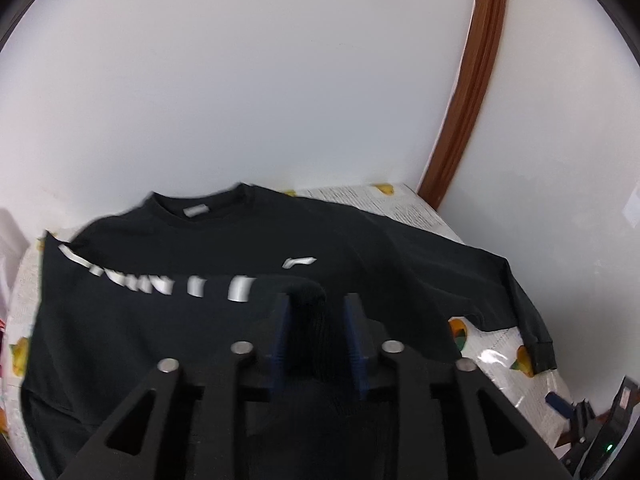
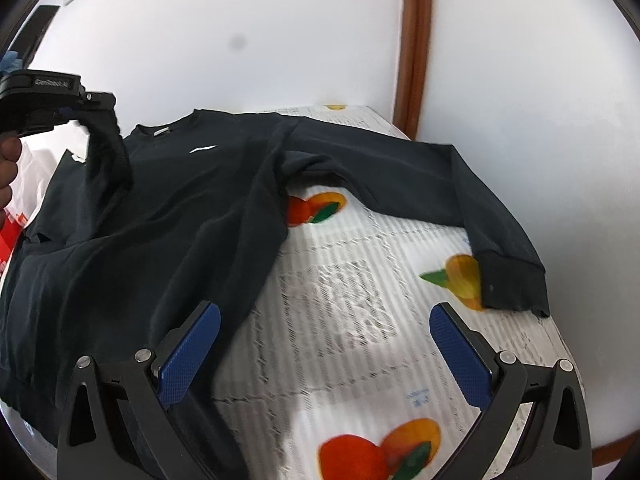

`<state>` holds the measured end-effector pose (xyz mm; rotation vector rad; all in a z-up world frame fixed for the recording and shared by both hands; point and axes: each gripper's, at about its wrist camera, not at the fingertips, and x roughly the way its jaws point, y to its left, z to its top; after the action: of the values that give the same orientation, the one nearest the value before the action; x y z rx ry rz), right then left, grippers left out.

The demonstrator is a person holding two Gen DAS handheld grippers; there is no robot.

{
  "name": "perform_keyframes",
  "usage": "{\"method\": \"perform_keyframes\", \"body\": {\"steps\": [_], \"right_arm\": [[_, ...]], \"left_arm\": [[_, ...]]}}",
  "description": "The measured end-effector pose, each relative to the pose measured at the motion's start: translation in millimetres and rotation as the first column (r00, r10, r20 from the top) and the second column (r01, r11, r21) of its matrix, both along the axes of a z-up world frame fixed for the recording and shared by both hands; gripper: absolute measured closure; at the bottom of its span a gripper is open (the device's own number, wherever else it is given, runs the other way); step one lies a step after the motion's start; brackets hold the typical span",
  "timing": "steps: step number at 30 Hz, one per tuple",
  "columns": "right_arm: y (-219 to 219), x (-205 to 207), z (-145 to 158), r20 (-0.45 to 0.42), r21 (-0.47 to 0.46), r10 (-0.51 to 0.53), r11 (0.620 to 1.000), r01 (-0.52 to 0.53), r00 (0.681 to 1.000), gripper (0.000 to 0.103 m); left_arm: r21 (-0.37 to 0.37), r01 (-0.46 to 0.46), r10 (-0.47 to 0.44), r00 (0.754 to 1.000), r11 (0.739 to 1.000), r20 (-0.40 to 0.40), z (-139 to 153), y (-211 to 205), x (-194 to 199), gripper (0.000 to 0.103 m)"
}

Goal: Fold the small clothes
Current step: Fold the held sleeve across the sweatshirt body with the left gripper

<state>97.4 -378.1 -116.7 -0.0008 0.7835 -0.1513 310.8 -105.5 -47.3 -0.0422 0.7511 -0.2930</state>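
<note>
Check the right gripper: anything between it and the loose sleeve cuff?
Nothing. In the right wrist view only bare fruit-print tablecloth lies between the open right gripper and the sleeve cuff of the black sweatshirt.

Both views are bright and evenly lit, the white wall nearly washed out. Fisheye bending curves the brown trim and leaves dark corners. The black sweatshirt loses detail, and its white lettering is smeared by motion blur. Glare glints on the counter covering; shadows are soft.
</note>
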Motion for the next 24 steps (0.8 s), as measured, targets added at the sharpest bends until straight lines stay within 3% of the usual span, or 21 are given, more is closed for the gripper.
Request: {"method": "perform_keyframes", "body": {"steps": [1,3,6,8,12,19,22,24], "right_arm": [[7.2,2.3,3.1,0.003,-0.008,0.015,1.0,-0.015,1.0,0.0],[19.0,7.8,8.8,0.004,-0.008,0.045,0.999,-0.045,0.999,0.0],[42.4,20.2,19.1,0.008,-0.004,0.105,0.994,-0.105,0.994,0.002],[60.5,32.3,24.6,0.003,0.01,0.144,0.99,-0.144,0.99,0.013],[91.6,60.5,26.8,-0.02,0.019,0.198,0.98,-0.197,0.98,0.028],[124.5,122.2,16.0,-0.091,-0.019,0.249,0.968,-0.251,0.964,0.029],[121.1,148.8,4.5,-0.138,-0.014,0.236,0.971,-0.24,0.962,0.029],[114.3,166.1,-3.6,-0.158,0.024,0.219,0.976,-0.218,0.963,0.029]], "left_arm": [[0.018,-0.02,0.02,1.0,1.0,0.014,2.1,10.4,-5.5,0.062],[0.028,-0.044,0.043,0.999,0.999,0.03,4.6,28.3,-12.2,0.059],[0.115,-0.116,0.111,0.993,0.987,0.052,3.5,62.9,-25.4,0.049],[0.168,-0.167,0.158,0.985,0.971,0.07,-0.5,94.8,-37.5,0.047],[0.19,-0.246,0.242,0.969,0.951,0.046,-13.5,156.6,-52.4,0.039],[0.193,-0.423,0.443,0.894,0.885,-0.069,-62.4,267.7,-61.4,0.038],[0.227,-0.455,0.487,0.867,0.861,-0.107,-86.2,295.2,-59.9,0.038],[0.224,-0.461,0.494,0.86,0.859,-0.125,-98.3,307.0,-57.3,0.038]]}}
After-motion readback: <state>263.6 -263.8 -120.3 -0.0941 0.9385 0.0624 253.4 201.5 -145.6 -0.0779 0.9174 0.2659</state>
